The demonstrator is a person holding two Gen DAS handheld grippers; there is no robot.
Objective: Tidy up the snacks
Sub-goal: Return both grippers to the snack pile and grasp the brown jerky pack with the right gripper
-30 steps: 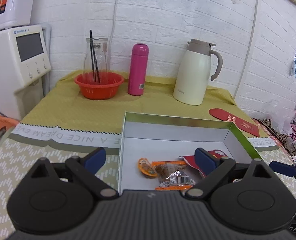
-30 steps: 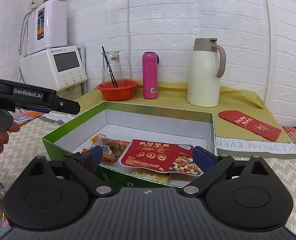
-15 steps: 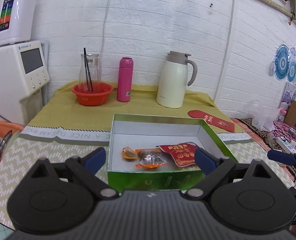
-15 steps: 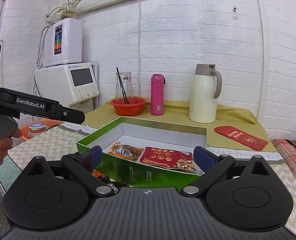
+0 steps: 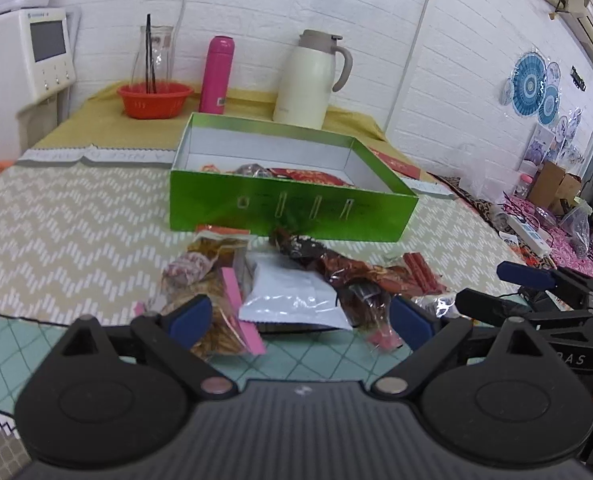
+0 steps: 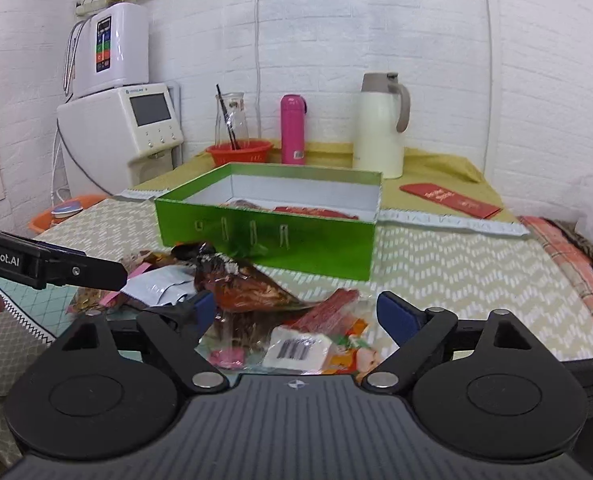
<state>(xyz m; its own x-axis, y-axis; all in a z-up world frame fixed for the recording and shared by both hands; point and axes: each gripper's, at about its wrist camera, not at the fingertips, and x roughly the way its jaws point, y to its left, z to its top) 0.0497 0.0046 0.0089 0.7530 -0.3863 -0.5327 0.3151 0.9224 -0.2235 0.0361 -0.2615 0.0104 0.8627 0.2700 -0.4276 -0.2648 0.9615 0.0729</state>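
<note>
left wrist view: left tool (image 5: 298,318) spread wide over snack packets (image 5: 292,292) on the table (image 5: 68,216); green box (image 5: 288,208) just beyond. right tool (image 6: 292,312) gapes wide too, white brick wall (image 6: 416,40) far ahead.

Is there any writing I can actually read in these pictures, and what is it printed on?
"enRobot.AI": on the left gripper, first letter cut off by the picture's edge.
"BAS": on the right gripper, partly hidden.
White cloth strip: letters upside down, blurred.
Red envelope: gold characters, unreadable.
Snack barcode label, water machines, pink bottle: too small.
</note>
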